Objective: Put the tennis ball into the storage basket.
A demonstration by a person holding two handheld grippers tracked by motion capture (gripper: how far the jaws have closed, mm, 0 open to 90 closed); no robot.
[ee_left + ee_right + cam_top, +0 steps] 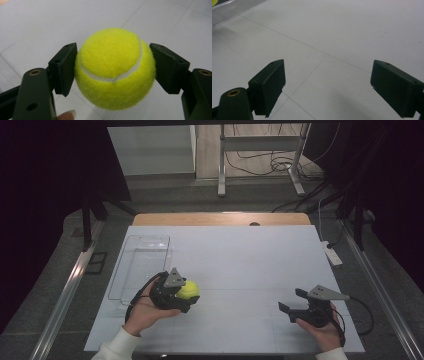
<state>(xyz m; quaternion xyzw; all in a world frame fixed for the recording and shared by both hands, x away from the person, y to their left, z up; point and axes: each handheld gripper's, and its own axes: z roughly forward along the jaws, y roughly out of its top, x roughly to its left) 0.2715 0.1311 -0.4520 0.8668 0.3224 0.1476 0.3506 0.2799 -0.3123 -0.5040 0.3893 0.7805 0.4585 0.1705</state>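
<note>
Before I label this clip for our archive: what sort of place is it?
Probably a lab or recording booth, not a home: a white table hemmed by dark curtains, cables trailing across the floor behind, and a person holding tongs, the left tongs gripping a tennis ball.

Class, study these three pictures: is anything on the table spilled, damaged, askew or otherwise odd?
Nothing stands out. The tennis ball looks intact, clamped in the left hand-held gripper. The clear tray sits flat and looks empty, at the table's left edge. The right hand-held gripper is open with nothing between its jaws.
</note>
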